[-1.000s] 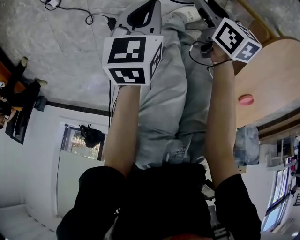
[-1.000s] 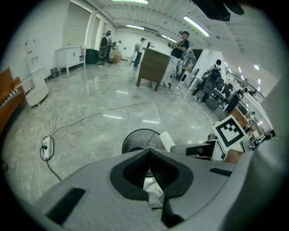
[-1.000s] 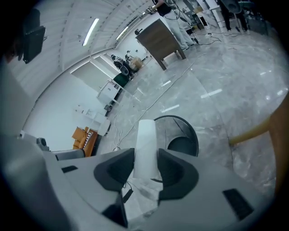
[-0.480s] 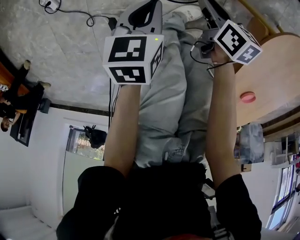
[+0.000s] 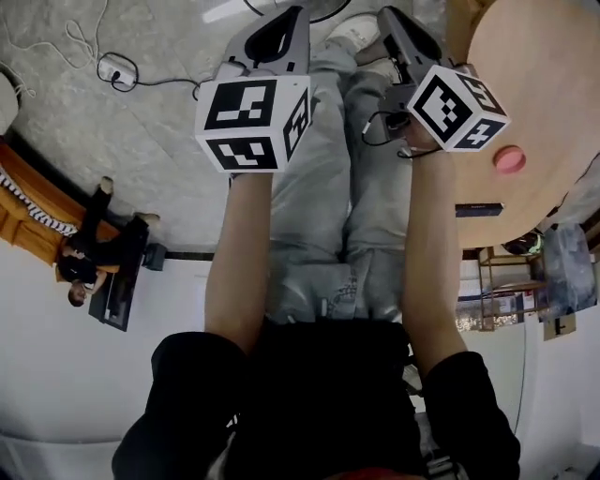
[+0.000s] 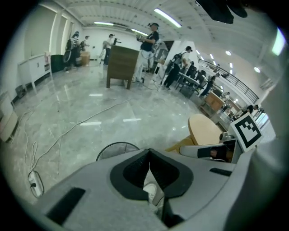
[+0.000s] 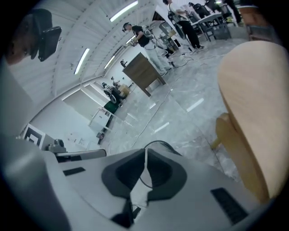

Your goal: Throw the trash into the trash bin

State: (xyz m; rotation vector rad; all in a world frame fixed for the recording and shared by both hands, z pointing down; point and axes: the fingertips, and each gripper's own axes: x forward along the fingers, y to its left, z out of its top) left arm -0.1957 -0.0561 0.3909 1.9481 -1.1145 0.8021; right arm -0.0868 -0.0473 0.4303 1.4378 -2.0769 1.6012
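Note:
Both grippers hang over the person's grey-trousered legs (image 5: 328, 187). My left gripper (image 5: 300, 11) (image 6: 149, 152) is shut, its pads meeting with nothing between them. The right gripper (image 5: 384, 13) (image 7: 145, 151) has just been closing and is now shut on nothing. Just beyond both sets of jaws, a round black-rimmed bin (image 6: 113, 151) (image 7: 159, 145) stands on the grey floor. A small pink round thing (image 5: 509, 159) lies on the round wooden table (image 5: 534, 84) at the right, apart from both grippers.
The table's edge (image 7: 253, 90) is close on the right gripper's right. Cables and a power strip (image 5: 117, 70) lie on the floor at the left. A brown cabinet (image 6: 122, 65) and several people stand far off. A white shoe (image 6: 151, 191) shows under the left jaws.
Both grippers have shifted in the head view, the left slightly leftward. The table and the pink thing now sit higher and further right, and more floor shows at the left.

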